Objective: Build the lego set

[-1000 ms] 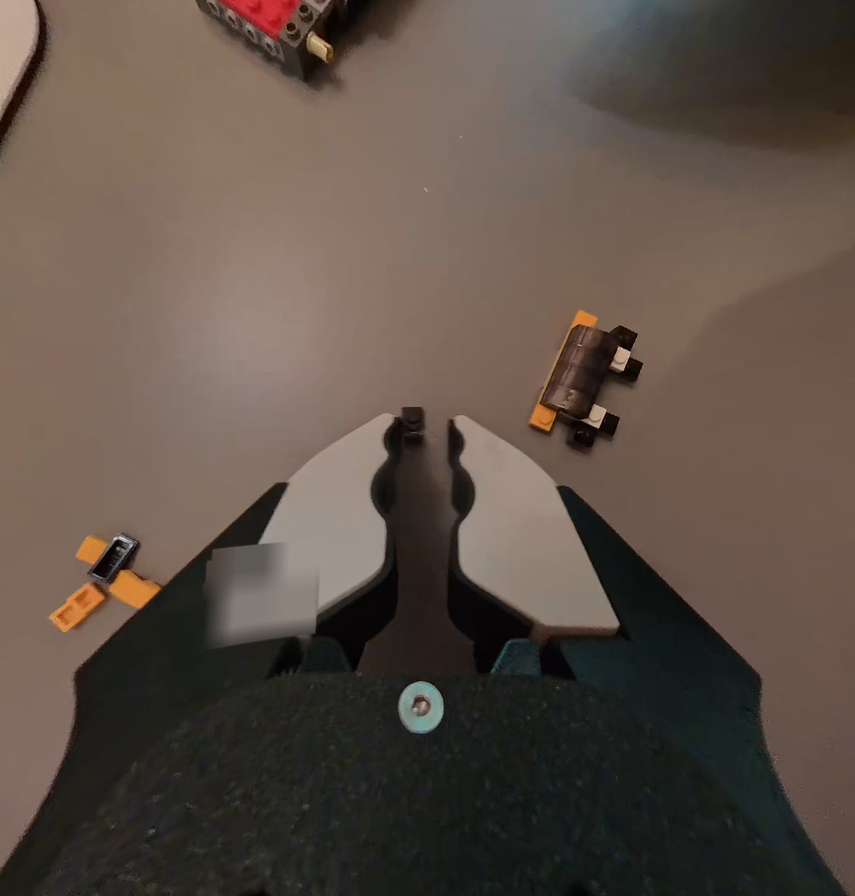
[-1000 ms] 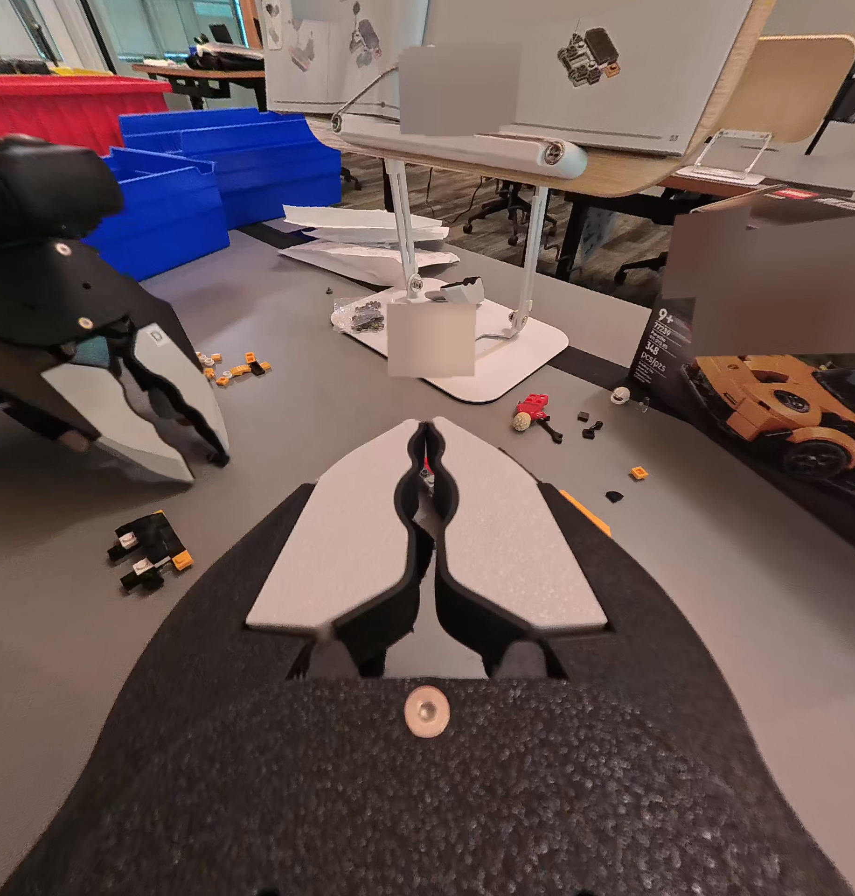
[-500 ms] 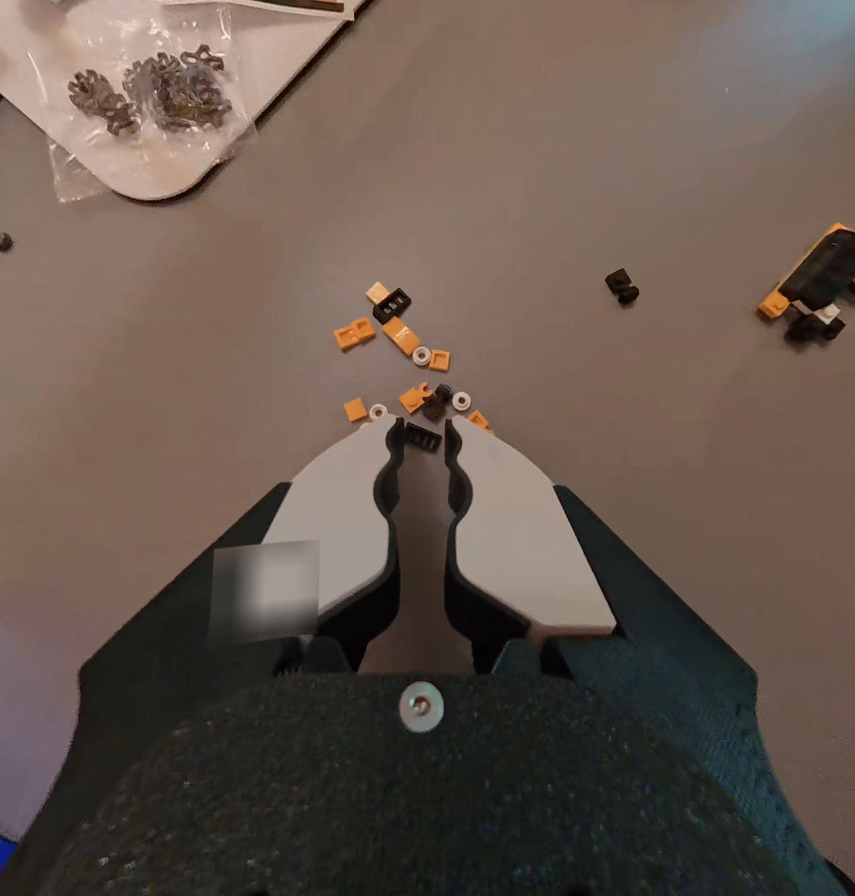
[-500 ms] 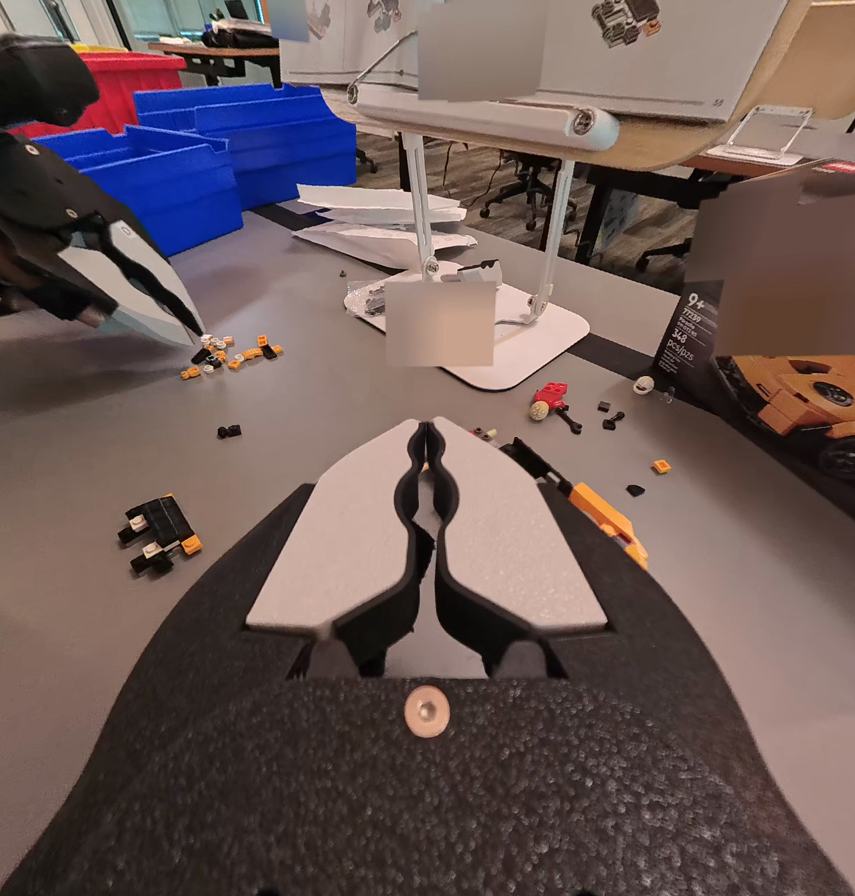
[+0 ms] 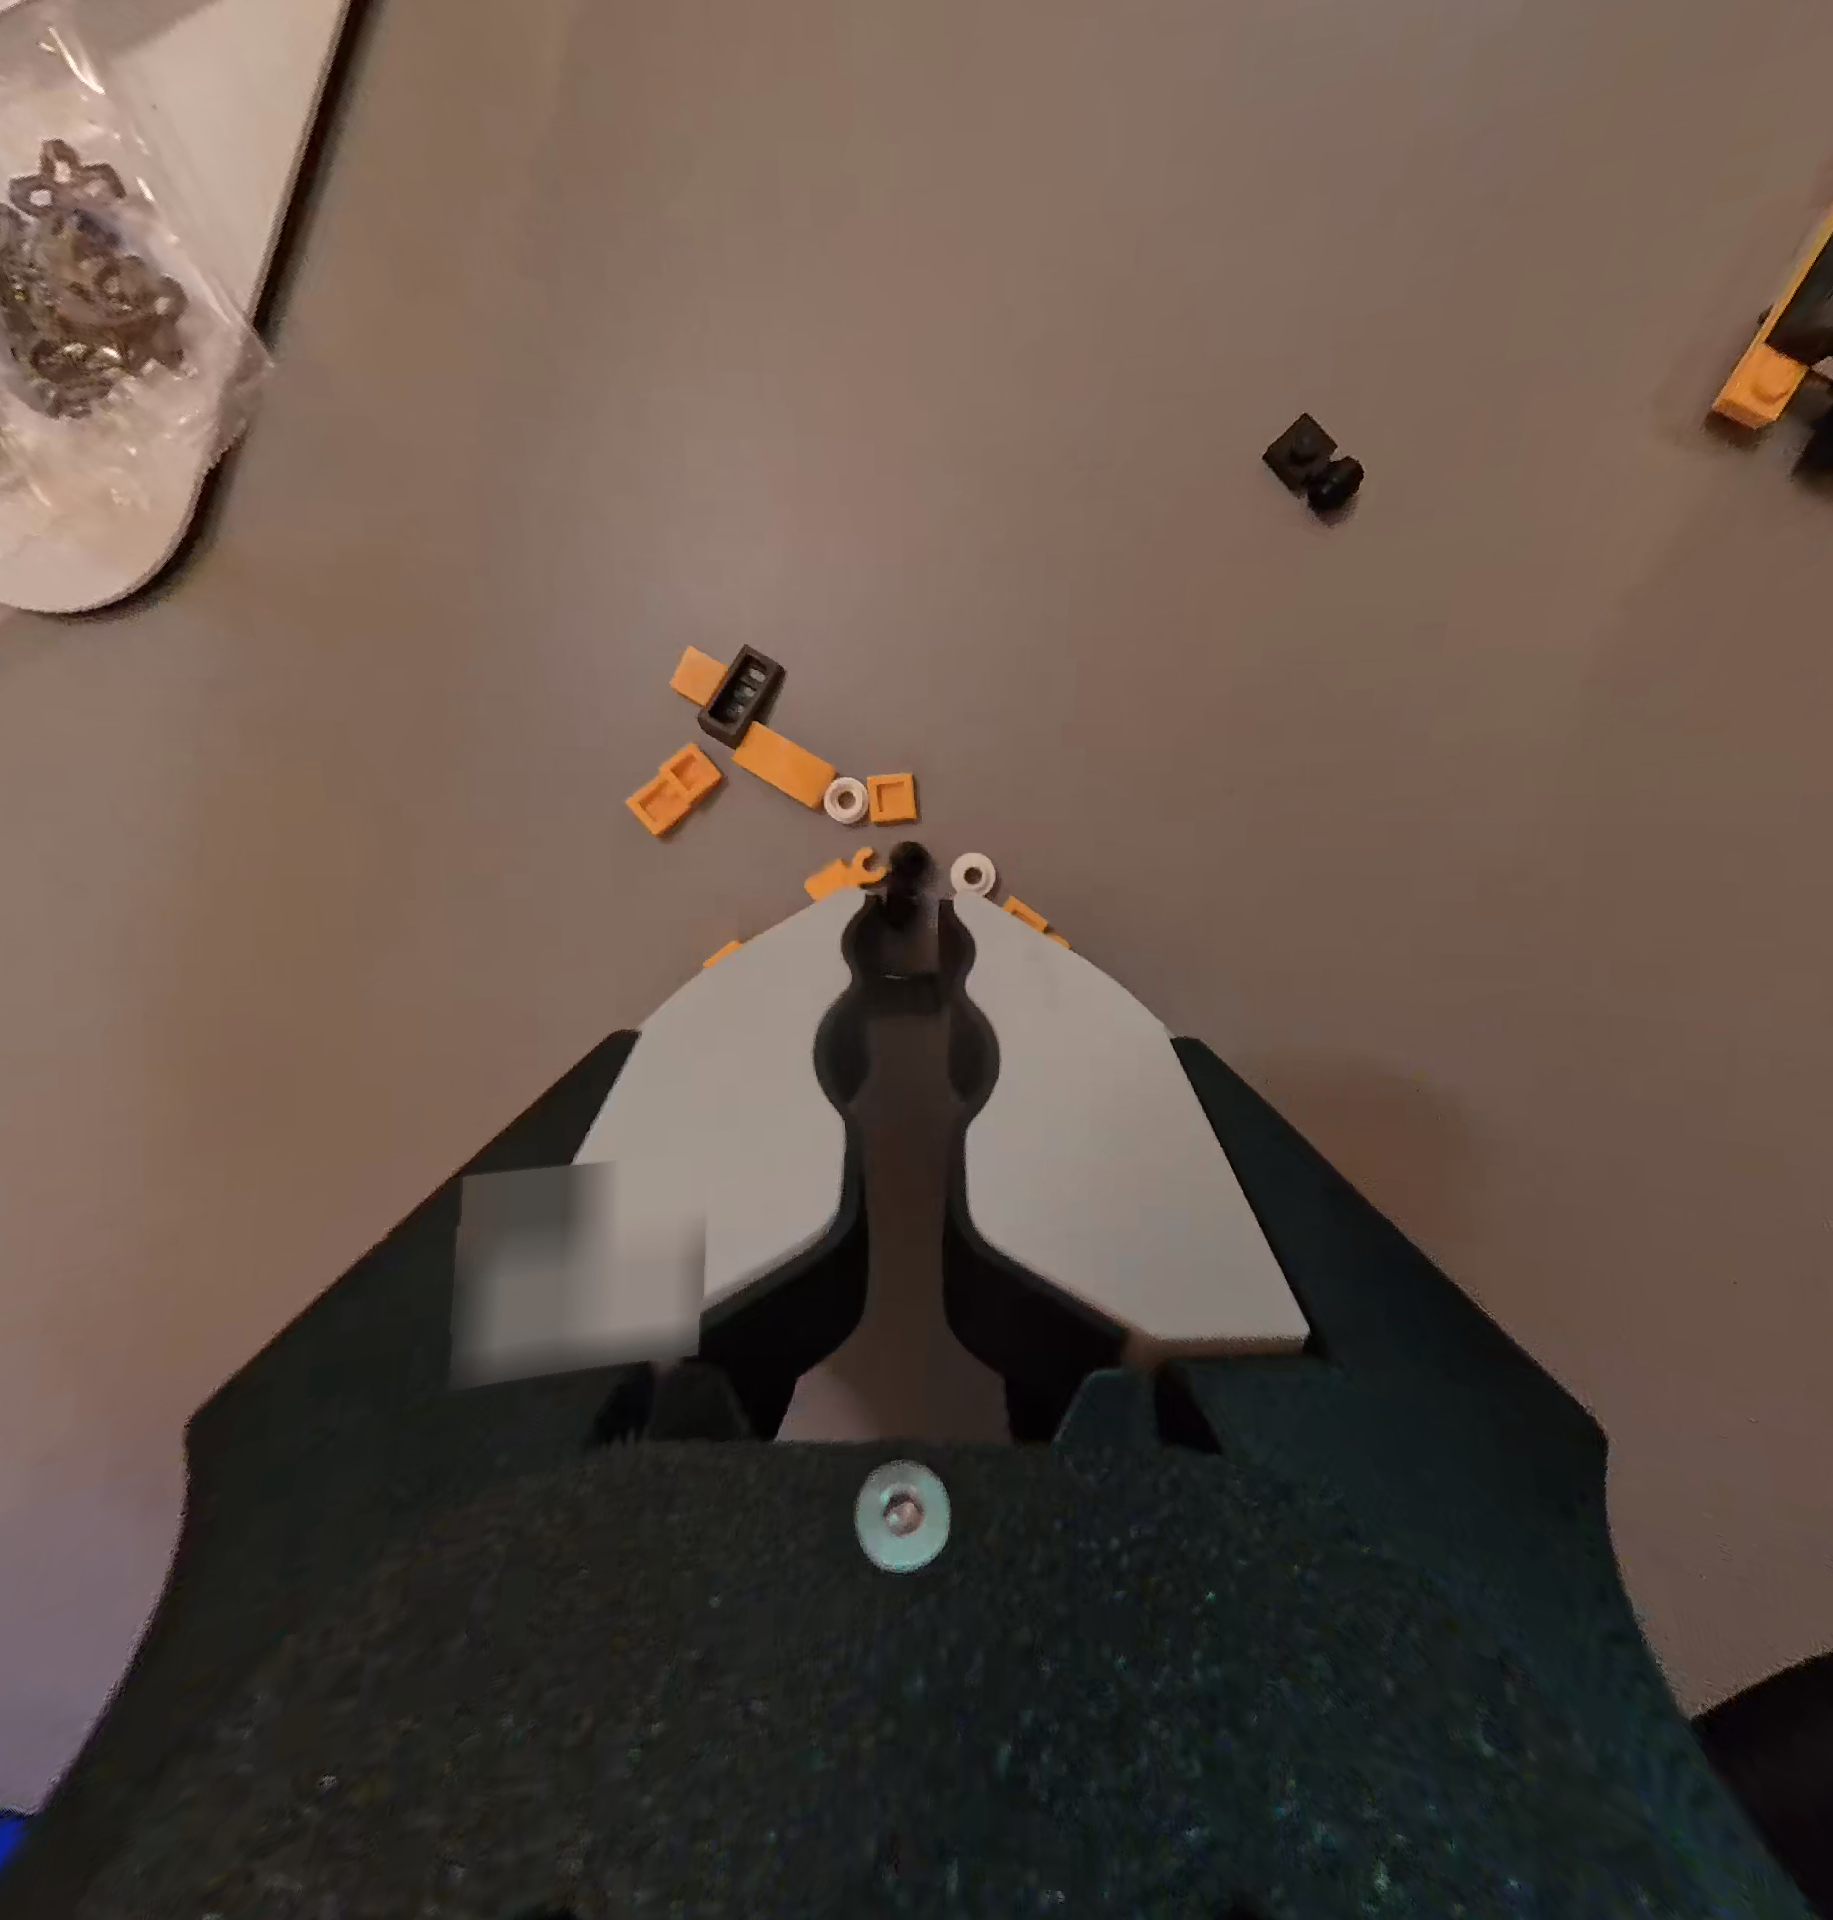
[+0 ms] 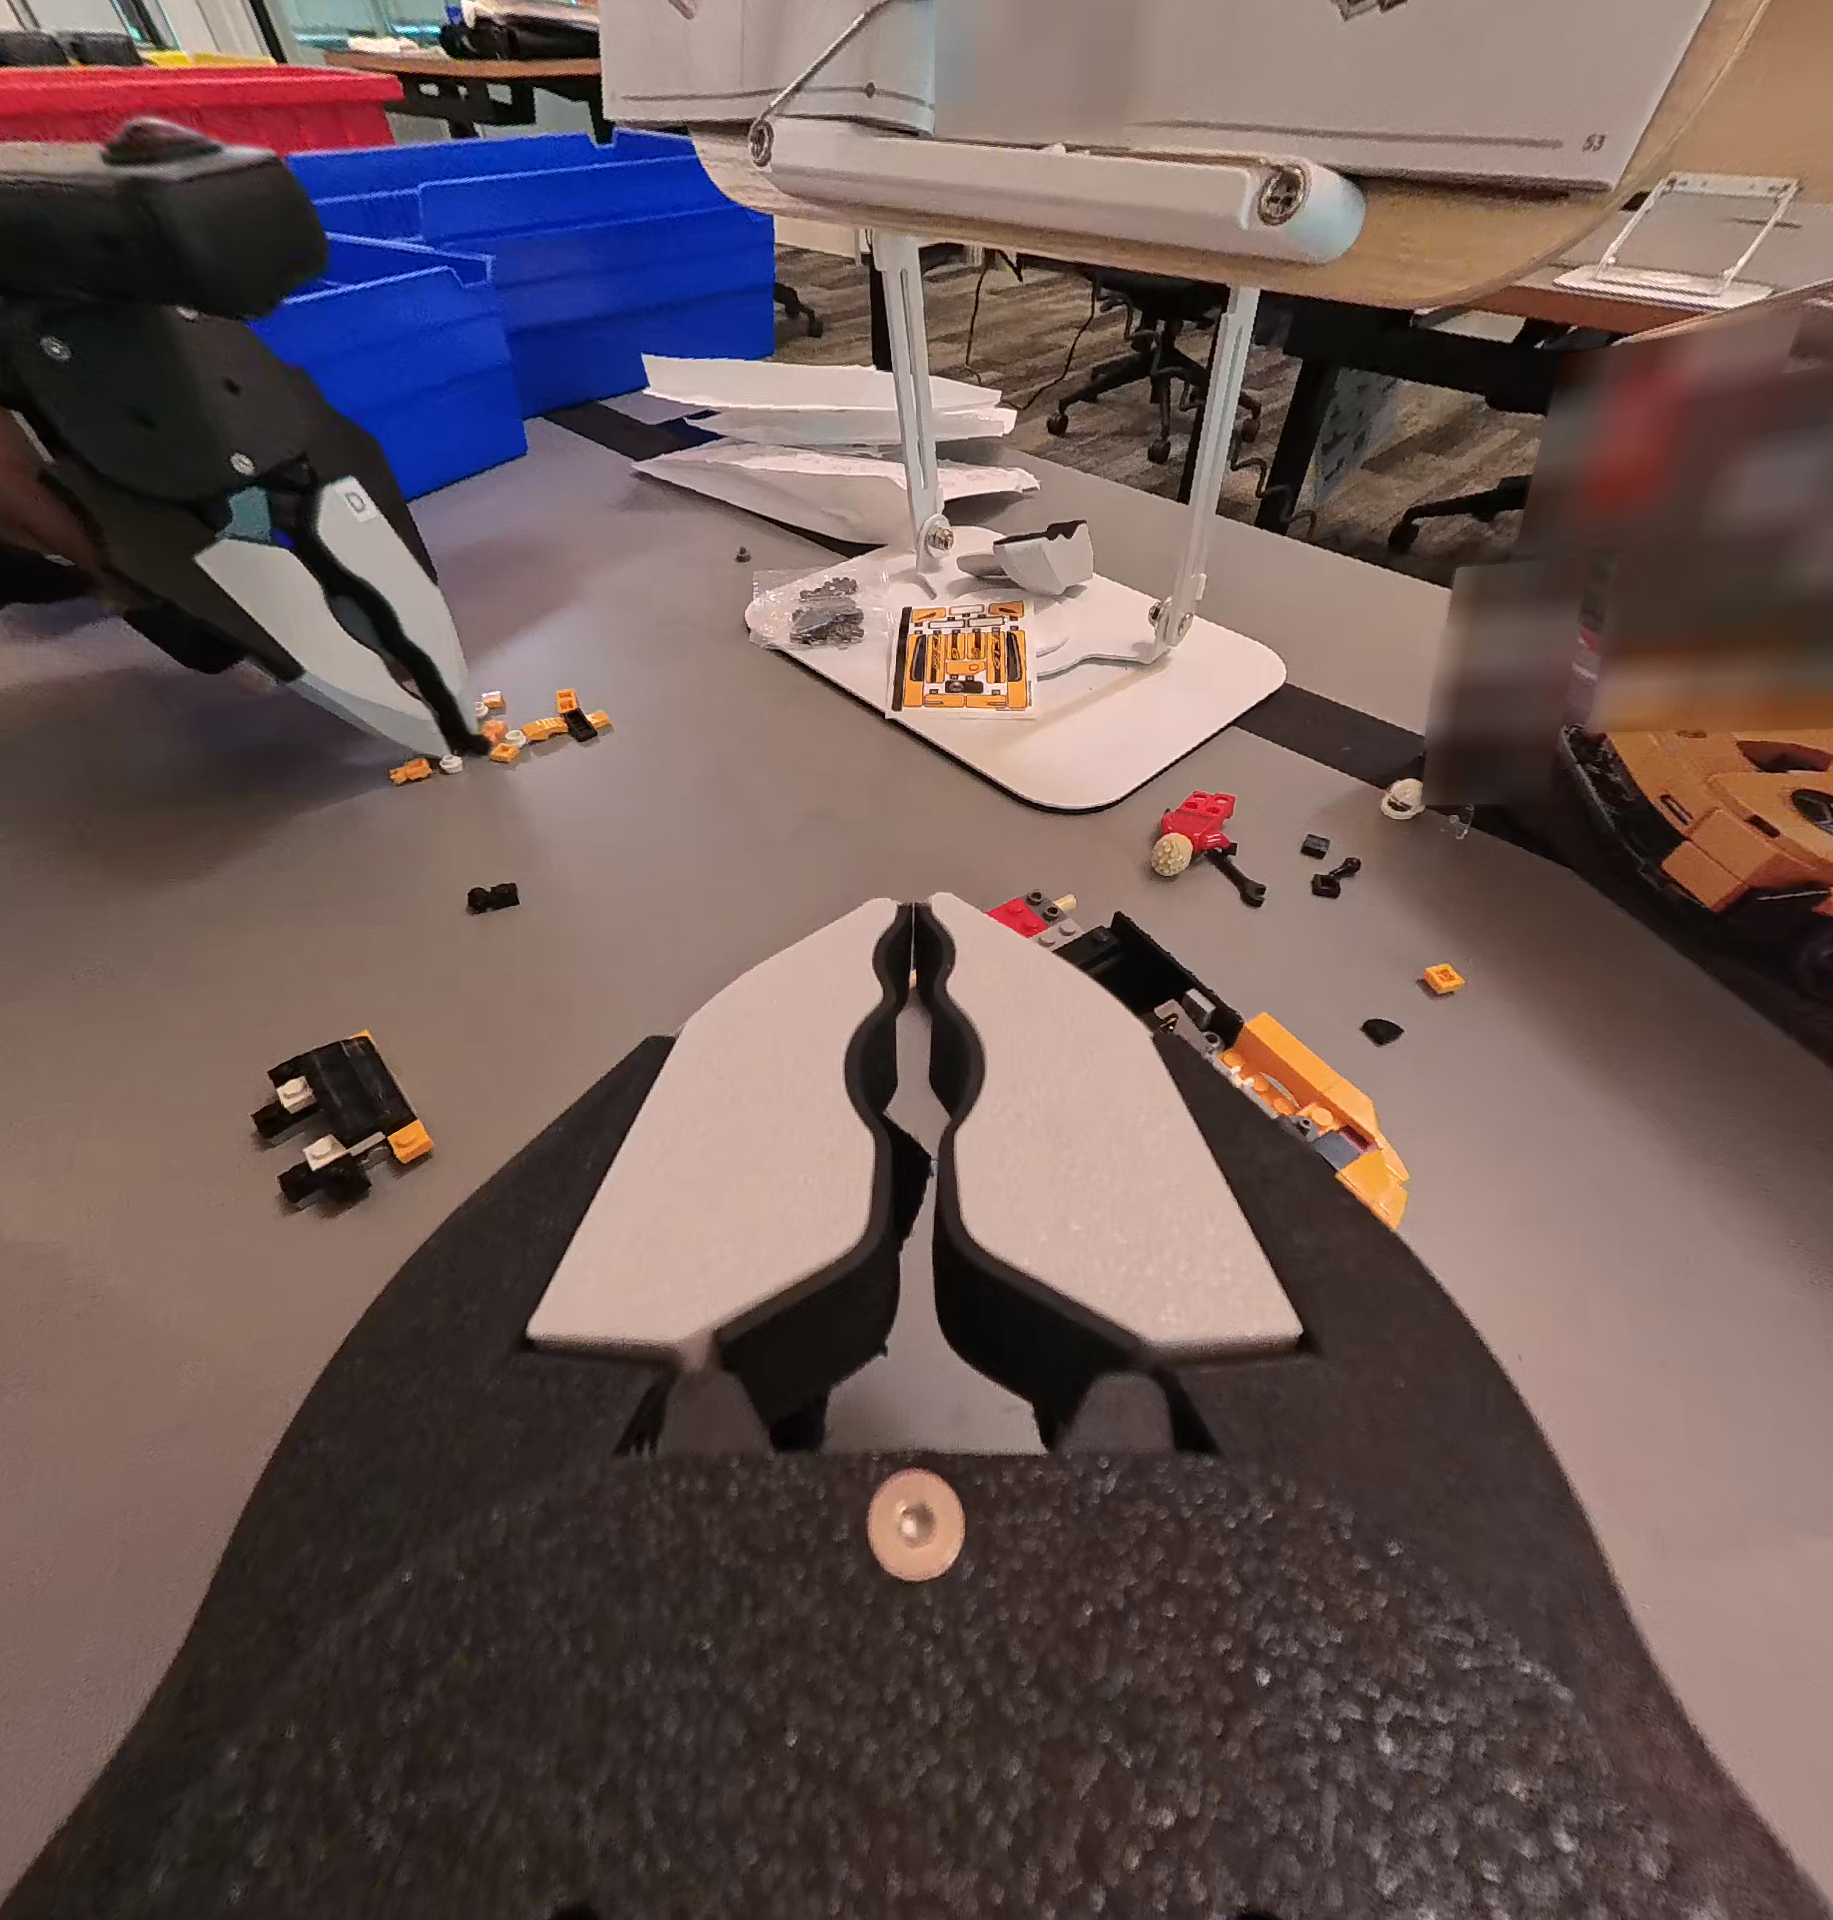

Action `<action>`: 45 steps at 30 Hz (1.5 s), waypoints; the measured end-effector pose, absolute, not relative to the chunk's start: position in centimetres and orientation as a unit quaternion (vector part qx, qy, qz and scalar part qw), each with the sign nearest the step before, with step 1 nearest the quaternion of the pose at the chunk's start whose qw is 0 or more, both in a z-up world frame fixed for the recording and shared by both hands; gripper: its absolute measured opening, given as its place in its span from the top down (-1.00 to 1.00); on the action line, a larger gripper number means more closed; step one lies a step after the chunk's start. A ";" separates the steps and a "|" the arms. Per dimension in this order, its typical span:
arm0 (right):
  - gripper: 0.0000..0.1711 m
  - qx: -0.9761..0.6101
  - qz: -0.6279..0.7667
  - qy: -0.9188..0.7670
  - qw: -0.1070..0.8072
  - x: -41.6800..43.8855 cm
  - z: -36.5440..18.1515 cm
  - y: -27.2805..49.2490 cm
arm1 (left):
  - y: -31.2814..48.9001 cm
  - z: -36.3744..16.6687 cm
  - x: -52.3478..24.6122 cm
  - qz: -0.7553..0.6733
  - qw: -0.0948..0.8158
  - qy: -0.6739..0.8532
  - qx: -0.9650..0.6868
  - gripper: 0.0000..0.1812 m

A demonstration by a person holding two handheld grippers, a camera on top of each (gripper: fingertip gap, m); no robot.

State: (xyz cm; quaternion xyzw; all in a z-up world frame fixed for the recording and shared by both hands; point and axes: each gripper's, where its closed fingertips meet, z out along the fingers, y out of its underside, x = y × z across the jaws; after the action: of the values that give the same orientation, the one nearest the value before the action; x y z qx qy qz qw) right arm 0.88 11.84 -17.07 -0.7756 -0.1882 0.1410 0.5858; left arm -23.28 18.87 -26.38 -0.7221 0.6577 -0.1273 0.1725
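My left gripper (image 5: pixel 899 906) is low over a loose pile of small orange, white and black pieces (image 5: pixel 787 769) on the grey table. Its jaws stand narrowly apart, one on each side of a small black piece (image 5: pixel 907 871). The right wrist view shows this gripper (image 6: pixel 455 732) with its tips down at the pile (image 6: pixel 538 727). My right gripper (image 6: pixel 913 912) is shut, with nothing visible between the tips. The orange and black car build (image 6: pixel 1296 1081) lies just beyond it on the right, partly hidden. A black and orange sub-assembly (image 6: pixel 340 1107) lies to its left.
A lone black piece (image 5: pixel 1312 473) lies to the right of the pile. A white stand base (image 6: pixel 1151 727) holds a bag of dark parts (image 6: pixel 818 613) and a sticker sheet (image 6: pixel 964 660). Red and black pieces (image 6: pixel 1198 821) lie near the set's box (image 6: pixel 1743 831). Blue bins (image 6: pixel 538 260) stand at the back left. One gripper's finger ends stand about 25 centimetres off the other's. From my left tips it is roughly 9 centimetres to the lone black piece (image 5: pixel 1312 473); from my right, 20 centimetres. It turns up in the right wrist view (image 6: pixel 492 888) as well.
My left gripper let go of a black piece beside the sub-assembly, moved left to the loose pile and came down lower onto it. My right gripper stayed shut and barely moved.
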 end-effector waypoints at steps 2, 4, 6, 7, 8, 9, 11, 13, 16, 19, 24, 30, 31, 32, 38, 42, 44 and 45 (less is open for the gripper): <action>1.00 -0.776 0.142 -0.188 0.584 0.9 -17.2 11.9 | 18.8 -26.5 -23.1 -0.132 0.169 0.660 -0.720 0.95; 1.00 -0.777 0.143 -0.188 0.584 0.8 -17.2 11.8 | 19.1 -26.4 -23.1 -0.130 0.174 0.656 -0.723 0.95; 1.00 -0.777 0.144 -0.188 0.584 0.8 -17.2 11.8 | 19.0 -25.8 -22.8 -0.157 0.184 0.644 -0.726 0.95; 1.00 -0.776 0.146 -0.189 0.584 0.7 -17.2 11.8 | 18.7 -25.3 -22.2 -0.191 0.187 0.630 -0.729 0.96; 1.00 -0.774 0.150 -0.192 0.584 0.5 -17.2 11.8 | 18.2 -24.5 -21.6 -0.232 0.190 0.614 -0.730 0.96; 1.00 -0.771 0.157 -0.198 0.585 0.1 -17.1 11.7 | 17.5 -23.7 -20.8 -0.278 0.190 0.598 -0.728 0.96; 0.99 -0.756 0.182 -0.228 0.586 -1.4 -16.7 11.0 | 15.7 -22.1 -19.1 -0.365 0.184 0.569 -0.714 0.96; 0.97 -0.738 0.203 -0.270 0.584 -3.5 -16.6 10.1 | 13.7 -20.6 -17.0 -0.442 0.179 0.548 -0.687 0.96; 0.90 -0.718 0.201 -0.326 0.582 -6.3 -16.8 9.0 | 11.0 -18.3 -13.8 -0.558 0.158 0.490 -0.651 0.96; 0.80 -0.702 0.166 -0.353 0.596 -7.9 -16.5 8.6 | 9.2 -16.9 -11.1 -0.648 0.113 0.422 -0.624 0.96; 0.64 -0.705 0.158 -0.377 0.580 -9.4 -17.1 8.1 | 7.6 -16.7 -9.1 -0.699 0.053 0.373 -0.608 0.96; 0.78 -0.712 0.141 -0.395 0.564 -9.5 -17.9 8.0 | 6.8 -17.7 -8.6 -0.692 0.041 0.377 -0.614 0.96; 0.80 -0.715 0.142 -0.397 0.558 -9.5 -18.1 8.0 | 6.9 -17.7 -8.7 -0.688 0.042 0.380 -0.617 0.96; 0.82 -0.720 0.144 -0.397 0.551 -9.4 -18.4 8.1 | 7.1 -17.8 -9.0 -0.679 0.049 0.386 -0.622 0.95; 0.82 -0.786 0.138 -0.439 0.414 -8.2 -23.7 9.1 | 14.4 -16.2 -14.8 -0.539 0.245 0.421 -0.687 0.90; 0.82 -0.789 0.157 -0.471 0.361 -9.2 -25.4 9.4 | 13.9 -19.8 -17.5 -0.436 0.225 0.482 -0.726 0.85; 0.82 -0.791 0.154 -0.486 0.339 -9.5 -26.0 9.7 | 13.2 -22.4 -17.6 -0.374 0.220 0.526 -0.732 0.84; 0.82 -0.789 0.150 -0.493 0.335 -9.6 -26.0 9.9 | 13.0 -23.5 -17.6 -0.346 0.214 0.545 -0.733 0.84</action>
State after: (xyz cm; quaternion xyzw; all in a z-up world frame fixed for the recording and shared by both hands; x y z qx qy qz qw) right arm -9.63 9.86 -26.02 -0.7890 -0.4930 0.1497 0.3347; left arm -17.58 12.99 -23.54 -0.7334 0.5449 -0.3456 0.2138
